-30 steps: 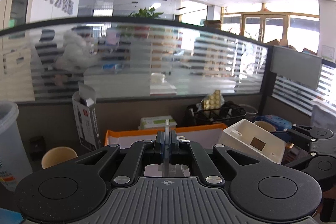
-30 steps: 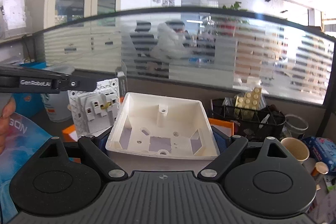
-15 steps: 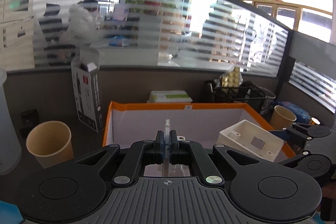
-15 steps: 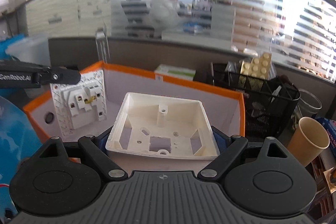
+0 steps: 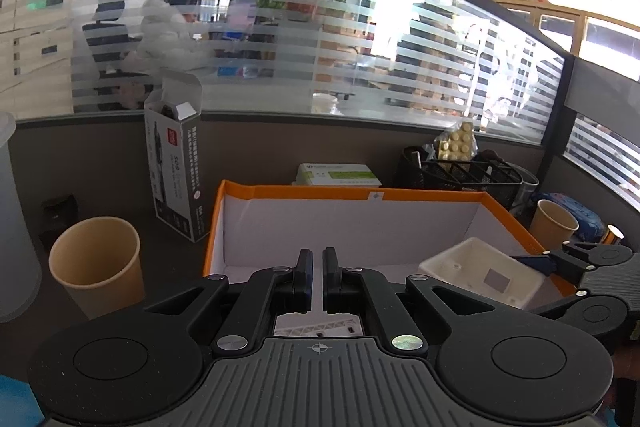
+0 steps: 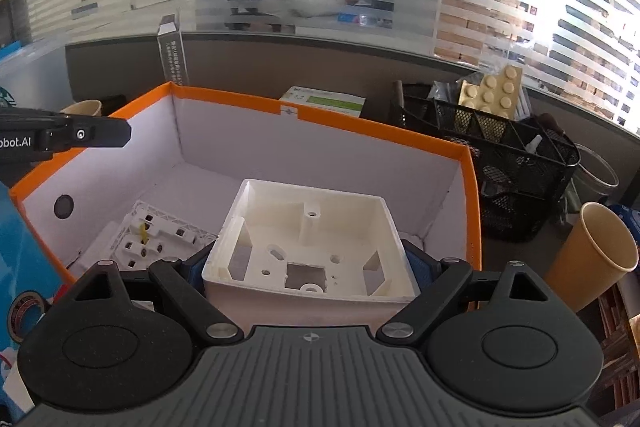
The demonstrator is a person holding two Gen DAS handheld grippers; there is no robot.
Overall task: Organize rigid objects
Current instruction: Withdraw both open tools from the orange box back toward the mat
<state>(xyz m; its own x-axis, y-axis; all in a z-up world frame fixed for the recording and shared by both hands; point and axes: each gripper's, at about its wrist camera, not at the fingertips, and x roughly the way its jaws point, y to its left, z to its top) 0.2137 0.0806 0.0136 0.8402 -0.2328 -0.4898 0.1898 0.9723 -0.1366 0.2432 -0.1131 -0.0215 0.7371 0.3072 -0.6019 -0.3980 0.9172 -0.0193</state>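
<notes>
A white socket plate [image 6: 156,243] lies back side up on the floor of the orange-rimmed cardboard box [image 6: 360,125], at its left. In the left wrist view its edge [image 5: 320,329] shows just under my left gripper [image 5: 317,267]. That gripper's jaws stand almost together with only a thin slit, and nothing is in it. My right gripper [image 6: 308,259] is shut on a cream square mounting box [image 6: 312,247], hollow side towards the camera, low inside the orange box at its right. The left view shows the mounting box [image 5: 480,271] there too.
Left of the orange box [image 5: 320,193] stand a paper cup [image 5: 98,267] and an upright grey carton [image 5: 176,167]. Behind it lies a green-and-white packet [image 5: 340,173]. A black mesh basket [image 6: 500,155] and another paper cup [image 6: 596,259] stand to the right.
The socket plate has left the left jaws and now lies on the box floor. Both grippers dipped towards the orange box. The right one still holds the mounting box.
</notes>
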